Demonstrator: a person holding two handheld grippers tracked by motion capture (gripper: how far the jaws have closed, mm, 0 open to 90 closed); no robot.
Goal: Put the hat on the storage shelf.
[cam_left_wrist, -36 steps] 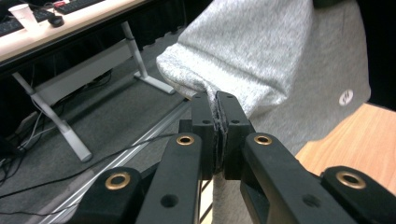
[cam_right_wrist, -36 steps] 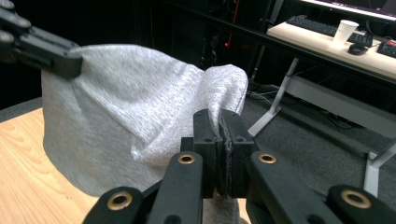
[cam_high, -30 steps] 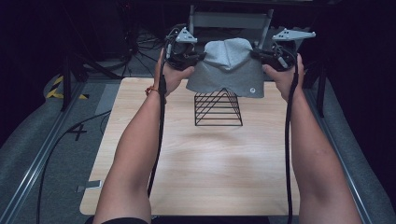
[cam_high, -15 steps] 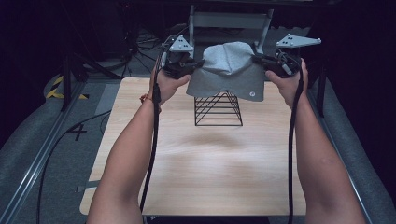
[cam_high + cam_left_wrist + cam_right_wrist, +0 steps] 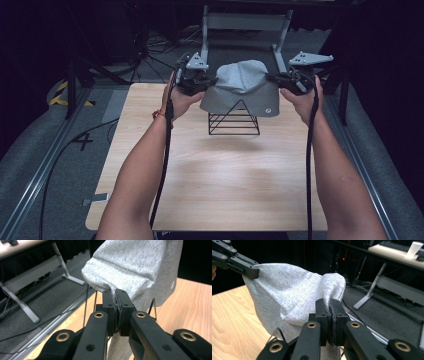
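A grey cloth [image 5: 243, 86] hangs stretched between my two grippers, above a black wire rack [image 5: 234, 120] at the far middle of the wooden table [image 5: 215, 175]. My left gripper [image 5: 209, 81] is shut on the cloth's left edge, and my right gripper [image 5: 272, 78] is shut on its right edge. In the left gripper view the jaws pinch a fold of the cloth [image 5: 135, 267] at the left gripper [image 5: 116, 293]. In the right gripper view the right gripper [image 5: 329, 303] clamps the cloth [image 5: 287, 292], with the other gripper [image 5: 252, 272] holding the far corner. The cloth's lower hem drapes over the rack's peak.
A grey metal stand [image 5: 245, 22] rises beyond the table's far edge. Cables [image 5: 75, 145] lie on the grey floor at the left, along a metal rail [image 5: 35, 185]. A white cup [image 5: 414, 248] sits on a desk in the background.
Both grippers have lifted the cloth higher and pulled it a little towards the person, so its hem now hangs over the rack's top.
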